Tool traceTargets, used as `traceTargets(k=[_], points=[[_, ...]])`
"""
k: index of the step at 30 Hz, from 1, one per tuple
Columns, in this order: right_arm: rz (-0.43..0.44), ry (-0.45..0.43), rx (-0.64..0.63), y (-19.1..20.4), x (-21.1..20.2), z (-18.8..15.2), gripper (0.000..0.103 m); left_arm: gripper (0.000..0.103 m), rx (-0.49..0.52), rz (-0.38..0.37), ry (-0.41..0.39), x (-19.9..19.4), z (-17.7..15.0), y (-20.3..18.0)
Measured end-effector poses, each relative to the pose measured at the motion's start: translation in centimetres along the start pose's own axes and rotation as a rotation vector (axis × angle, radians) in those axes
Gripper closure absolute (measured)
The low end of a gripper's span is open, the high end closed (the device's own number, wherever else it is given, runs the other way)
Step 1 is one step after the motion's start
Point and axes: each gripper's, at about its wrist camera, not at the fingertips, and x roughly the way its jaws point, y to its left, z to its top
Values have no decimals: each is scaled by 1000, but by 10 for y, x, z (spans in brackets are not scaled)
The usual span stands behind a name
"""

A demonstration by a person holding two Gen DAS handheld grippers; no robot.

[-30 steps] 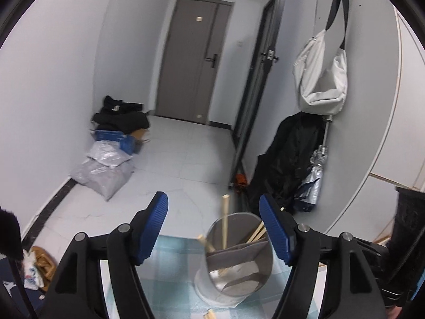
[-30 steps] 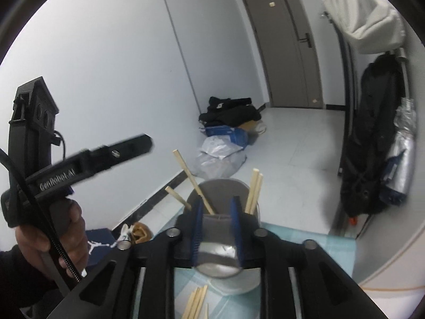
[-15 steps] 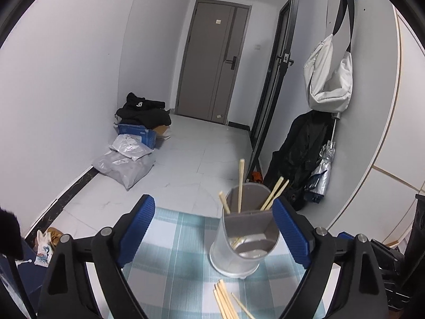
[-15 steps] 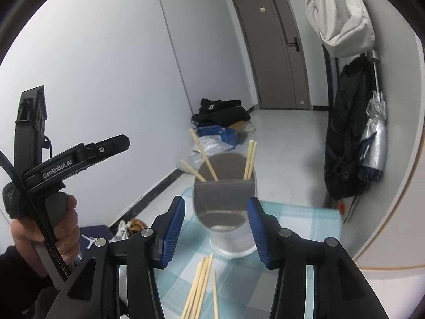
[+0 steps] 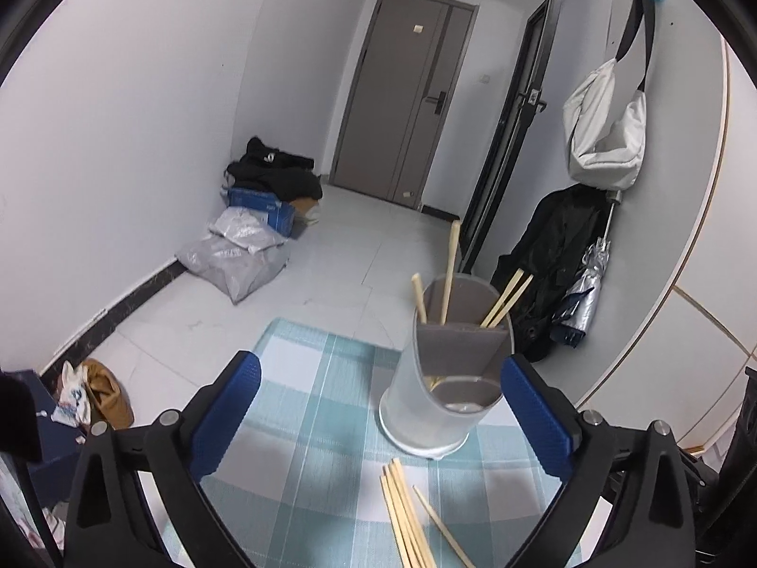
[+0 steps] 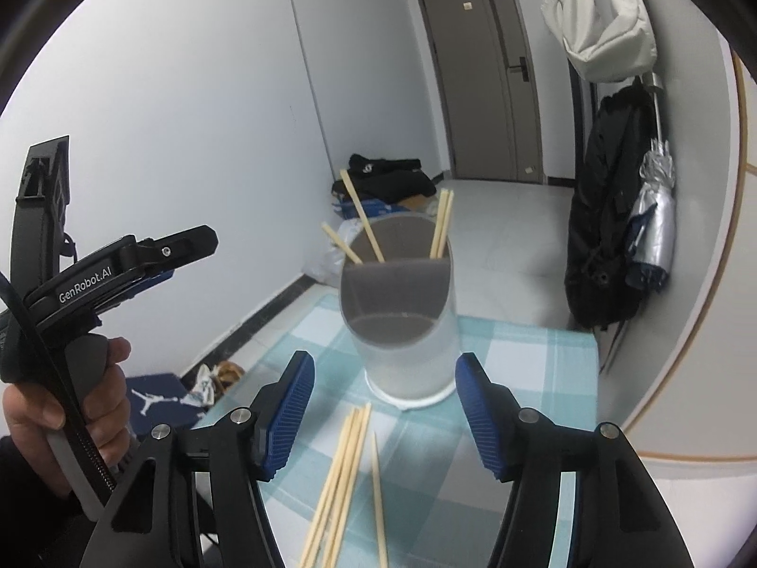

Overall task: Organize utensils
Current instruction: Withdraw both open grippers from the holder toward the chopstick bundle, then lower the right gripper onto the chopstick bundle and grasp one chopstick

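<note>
A grey cylindrical utensil holder (image 5: 444, 378) (image 6: 402, 326) with a divider stands upright on the checked teal cloth (image 5: 307, 449) (image 6: 520, 355). Several wooden chopsticks (image 5: 449, 270) (image 6: 364, 222) stand in its far compartment. More loose chopsticks (image 5: 407, 516) (image 6: 345, 468) lie on the cloth in front of it. My left gripper (image 5: 378, 416) is open and empty, just short of the holder. My right gripper (image 6: 385, 421) is open and empty, above the loose chopsticks. The left gripper's body (image 6: 118, 265) shows at the left of the right wrist view, held by a hand.
The cloth covers a small table whose far edge (image 5: 331, 331) lies just behind the holder. Bags and a blue box (image 5: 250, 236) lie on the floor by the left wall. A black coat and umbrella (image 5: 567, 260) hang at the right wall.
Both grippers have drawn back from the holder and upward. The right gripper, nearly closed at the holder a second ago, has opened wide. The loose chopsticks on the cloth have come into view.
</note>
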Motion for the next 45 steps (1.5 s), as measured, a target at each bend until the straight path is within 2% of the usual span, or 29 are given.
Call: traceTargets(k=[5,8,12,15,20,25,28,35,40,45], points=[[-24,70,-22,0,16,-16,38,3,13,22,29,13,-14,11],[-45,124,-36,-1,29,-22,37,3,10,36,79,23,-18,17],[-60,227,-51,-5,54,-25,37,3,-7,42,57,20,-16,24],[-58,306,-101,-3,74,-25,37,3,-6,49,55,20,-15,28],[-26,424,-222,12,110,-32,37,3,-46,55,95,31,-13,40],[-16,485,-264,19,140,-47,40,3,-65,101,134,40,-16,52],[-41,507,-307,24,151,-52,49,3,-79,104,161,44,-18,57],[-37,563,-328,29,165,-60,70,3,-104,124,202,47,-20,66],[-21,561,-317,33,168,-59,79,3,-129,139,220,49,-20,74],[6,561,-316,41,170,-58,98,3,-131,144,240,53,-25,75]])
